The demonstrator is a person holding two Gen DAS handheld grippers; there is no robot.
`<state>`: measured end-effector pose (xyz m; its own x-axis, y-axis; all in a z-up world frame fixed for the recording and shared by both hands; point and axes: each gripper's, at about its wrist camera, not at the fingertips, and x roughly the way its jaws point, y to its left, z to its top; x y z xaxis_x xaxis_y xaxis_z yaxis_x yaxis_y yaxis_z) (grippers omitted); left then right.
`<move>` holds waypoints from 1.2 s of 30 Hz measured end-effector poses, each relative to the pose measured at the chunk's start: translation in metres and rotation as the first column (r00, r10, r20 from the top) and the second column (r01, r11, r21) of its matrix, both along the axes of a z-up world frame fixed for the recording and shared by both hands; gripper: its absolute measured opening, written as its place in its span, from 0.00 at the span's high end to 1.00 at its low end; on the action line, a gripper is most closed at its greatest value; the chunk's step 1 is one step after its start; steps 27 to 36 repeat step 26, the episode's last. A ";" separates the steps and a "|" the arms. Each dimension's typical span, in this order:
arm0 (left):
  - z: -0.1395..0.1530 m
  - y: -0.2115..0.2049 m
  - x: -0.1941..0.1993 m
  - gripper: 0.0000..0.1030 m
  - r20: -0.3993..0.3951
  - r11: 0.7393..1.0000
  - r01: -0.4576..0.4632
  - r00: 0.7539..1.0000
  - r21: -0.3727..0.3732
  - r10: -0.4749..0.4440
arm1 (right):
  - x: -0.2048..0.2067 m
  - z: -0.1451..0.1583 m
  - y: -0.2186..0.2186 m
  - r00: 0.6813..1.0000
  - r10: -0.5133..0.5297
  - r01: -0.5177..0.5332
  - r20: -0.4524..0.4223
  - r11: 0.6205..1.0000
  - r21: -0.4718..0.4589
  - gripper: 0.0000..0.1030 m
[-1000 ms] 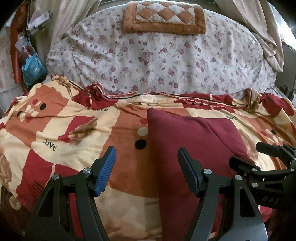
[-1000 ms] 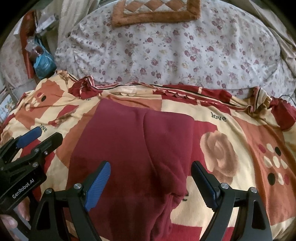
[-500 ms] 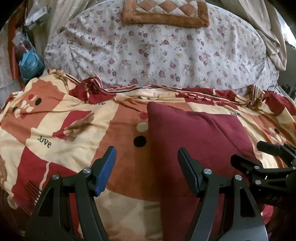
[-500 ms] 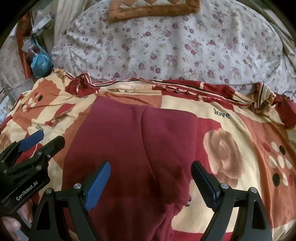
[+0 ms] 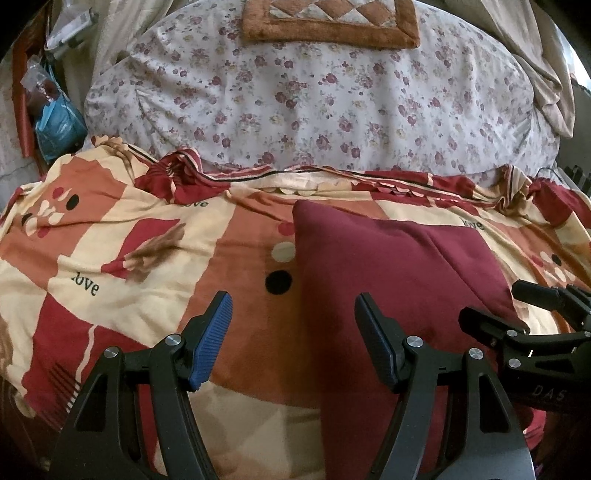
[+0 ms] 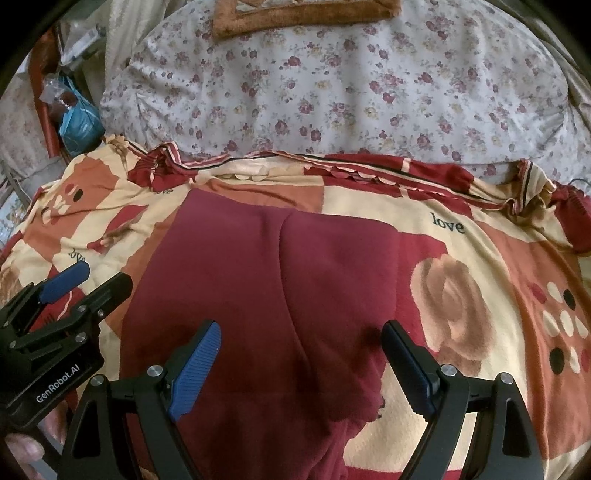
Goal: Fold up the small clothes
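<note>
A dark red garment (image 5: 388, 266) (image 6: 266, 288) lies flat on the patterned blanket (image 5: 110, 258) (image 6: 480, 258), with a seam running down its middle. My left gripper (image 5: 293, 328) hovers open above the garment's left edge, nothing between its fingers. Over the garment's lower middle my right gripper (image 6: 301, 354) stands open and empty. Each gripper shows at the edge of the other's view: the right one (image 5: 517, 314), the left one (image 6: 85, 284). The garment's near end is hidden below both frames.
Beyond the blanket lies a floral sheet (image 5: 332, 103) (image 6: 332, 92) with a brown checked cushion (image 5: 328, 22) at the far end. Bags and clutter (image 5: 55, 110) sit at the far left. A beige curtain (image 5: 546, 74) hangs at the right. A hand (image 6: 22, 446) holds the left gripper.
Both views have crept slightly towards the near side, so the bedding sits a little lower in frame. Grippers stay open and the garment lies unmoved.
</note>
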<state>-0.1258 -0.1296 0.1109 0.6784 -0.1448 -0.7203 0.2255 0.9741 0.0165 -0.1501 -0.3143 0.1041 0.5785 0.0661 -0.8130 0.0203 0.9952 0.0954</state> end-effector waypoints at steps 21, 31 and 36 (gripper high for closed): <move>-0.004 0.001 0.006 0.33 -0.013 1.000 0.007 1.000 -0.005 -0.007 | 0.005 -0.003 0.009 1.000 0.011 -0.011 -0.017 1.000 -0.005 0.16; -0.007 0.007 0.013 0.33 -0.041 0.999 0.009 0.999 -0.038 -0.011 | 0.006 -0.005 0.007 1.000 0.013 -0.013 -0.016 1.000 0.014 0.16; -0.007 0.007 0.013 0.33 -0.041 0.999 0.009 0.999 -0.038 -0.011 | 0.006 -0.005 0.007 1.000 0.013 -0.013 -0.016 1.000 0.014 0.16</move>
